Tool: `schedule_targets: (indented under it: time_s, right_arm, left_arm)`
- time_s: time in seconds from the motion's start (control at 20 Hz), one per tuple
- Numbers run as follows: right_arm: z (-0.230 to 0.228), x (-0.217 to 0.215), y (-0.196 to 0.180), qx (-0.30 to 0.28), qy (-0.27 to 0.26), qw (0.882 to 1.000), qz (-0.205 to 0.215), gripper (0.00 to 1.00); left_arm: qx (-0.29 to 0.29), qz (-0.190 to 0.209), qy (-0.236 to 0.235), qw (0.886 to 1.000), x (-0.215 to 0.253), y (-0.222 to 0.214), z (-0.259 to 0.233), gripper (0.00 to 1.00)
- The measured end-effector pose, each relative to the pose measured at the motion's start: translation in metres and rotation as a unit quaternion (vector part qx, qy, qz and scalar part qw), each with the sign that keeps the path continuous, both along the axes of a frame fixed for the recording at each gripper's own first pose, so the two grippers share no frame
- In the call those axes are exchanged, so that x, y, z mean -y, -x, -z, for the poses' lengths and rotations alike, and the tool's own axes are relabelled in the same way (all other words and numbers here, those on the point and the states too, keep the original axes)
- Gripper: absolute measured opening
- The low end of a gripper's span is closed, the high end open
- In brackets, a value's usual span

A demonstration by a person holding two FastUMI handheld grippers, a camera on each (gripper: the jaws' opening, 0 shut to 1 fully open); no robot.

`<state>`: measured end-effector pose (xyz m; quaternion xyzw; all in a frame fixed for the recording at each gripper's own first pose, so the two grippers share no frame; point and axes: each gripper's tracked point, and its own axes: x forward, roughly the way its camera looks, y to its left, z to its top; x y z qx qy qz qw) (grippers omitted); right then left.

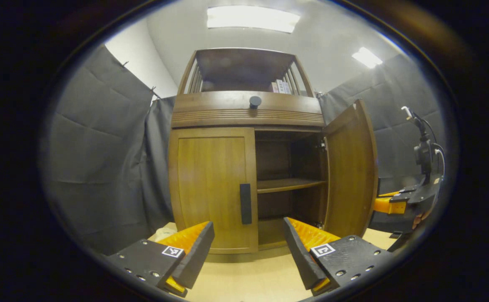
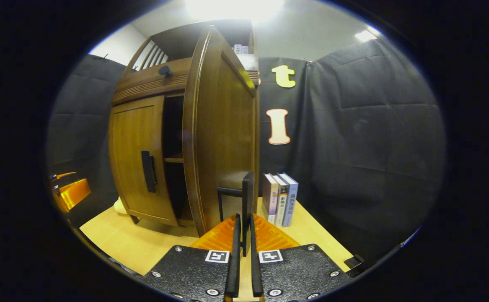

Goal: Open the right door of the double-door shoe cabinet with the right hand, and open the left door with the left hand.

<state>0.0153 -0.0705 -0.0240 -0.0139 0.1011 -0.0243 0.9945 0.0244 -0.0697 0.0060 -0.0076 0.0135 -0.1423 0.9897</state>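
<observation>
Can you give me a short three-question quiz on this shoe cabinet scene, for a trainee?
1. True or false: the right door is swung open while the left door is closed.
2. What is the right hand-held gripper clamped on? A) a book B) the right door's handle C) the drawer knob
3. Fill in: the left hand-held gripper has its jaws ____ in front of the left door's handle.

Key: 1 true; 2 B; 3 open.

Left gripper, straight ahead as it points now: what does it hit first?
Probably the closed left door, near its handle. The open left gripper centres about on the door's inner edge, so depth unclear: it might slip into the open compartment.
</observation>
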Motion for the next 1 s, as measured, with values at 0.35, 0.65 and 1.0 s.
schedule_targets:
  time_s: [0.35, 0.65, 1.0]
  right_arm:
    - [-0.003, 0.059, 0.013, 0.006, -0.01, 0.998, 0.065, 0.04]
    - [-0.009, 0.086, 0.043, 0.014, -0.017, 0.996, 0.088, 0.1]
    - [-0.032, 0.07, 0.074, 0.05, -0.005, 0.996, 0.073, 0.95]
  left_arm:
    - [-0.001, 0.016, 0.0, 1.0, 0.016, -0.011, 0.007, 0.89]
    - [0.0, 0.023, -0.001, 1.0, 0.02, -0.017, 0.006, 0.94]
    - [-0.017, 0.006, -0.004, 1.0, 0.015, -0.025, 0.01, 0.94]
